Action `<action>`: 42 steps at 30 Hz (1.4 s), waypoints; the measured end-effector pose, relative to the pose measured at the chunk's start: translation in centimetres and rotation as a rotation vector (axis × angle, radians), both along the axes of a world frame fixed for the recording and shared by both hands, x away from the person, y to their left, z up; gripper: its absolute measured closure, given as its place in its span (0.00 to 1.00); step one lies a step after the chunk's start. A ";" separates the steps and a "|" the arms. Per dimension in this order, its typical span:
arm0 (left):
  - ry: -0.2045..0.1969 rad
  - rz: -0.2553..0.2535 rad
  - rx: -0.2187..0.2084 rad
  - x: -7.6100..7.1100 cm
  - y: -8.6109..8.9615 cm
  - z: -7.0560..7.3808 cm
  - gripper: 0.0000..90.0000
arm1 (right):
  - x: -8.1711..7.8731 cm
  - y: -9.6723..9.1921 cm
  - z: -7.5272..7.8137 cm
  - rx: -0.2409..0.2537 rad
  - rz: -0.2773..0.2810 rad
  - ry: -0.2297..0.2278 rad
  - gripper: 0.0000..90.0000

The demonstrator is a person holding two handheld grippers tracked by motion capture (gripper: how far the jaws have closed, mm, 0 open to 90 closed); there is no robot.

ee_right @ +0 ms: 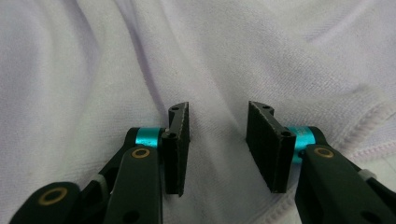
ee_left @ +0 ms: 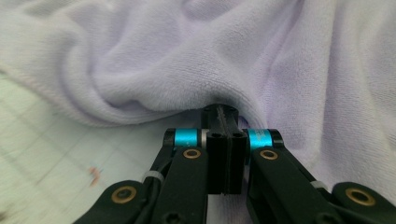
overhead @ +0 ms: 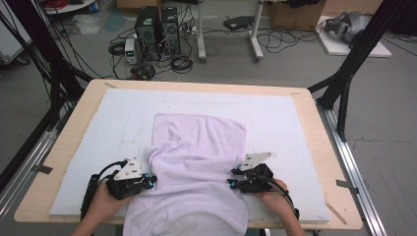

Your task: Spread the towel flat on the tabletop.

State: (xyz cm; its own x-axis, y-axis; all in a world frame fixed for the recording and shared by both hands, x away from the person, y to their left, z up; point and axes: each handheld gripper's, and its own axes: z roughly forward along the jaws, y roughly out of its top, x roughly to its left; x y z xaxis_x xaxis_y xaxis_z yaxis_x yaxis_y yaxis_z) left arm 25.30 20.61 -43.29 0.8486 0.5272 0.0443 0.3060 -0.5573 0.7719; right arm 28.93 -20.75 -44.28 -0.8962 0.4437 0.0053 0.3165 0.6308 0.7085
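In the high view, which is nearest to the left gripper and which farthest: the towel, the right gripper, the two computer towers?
1. Towel: at the left gripper, centre of table.
2. Right gripper: across the towel, at its right edge.
3. Computer towers: on the floor beyond the table.

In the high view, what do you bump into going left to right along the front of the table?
Left gripper → lavender towel → right gripper, all on the white mat.
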 end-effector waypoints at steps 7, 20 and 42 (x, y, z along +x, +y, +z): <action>-0.047 0.075 -0.015 -2.2 3.5 1.9 1.00 | 0.0 0.0 0.0 -0.001 0.003 -0.003 0.66; -0.009 0.057 -0.023 0.0 1.8 1.5 0.70 | -1.4 -0.3 0.3 -0.022 0.039 0.027 0.71; -0.072 0.044 -0.012 -4.4 1.5 4.1 0.76 | -5.7 0.1 4.3 0.032 0.196 -0.008 0.83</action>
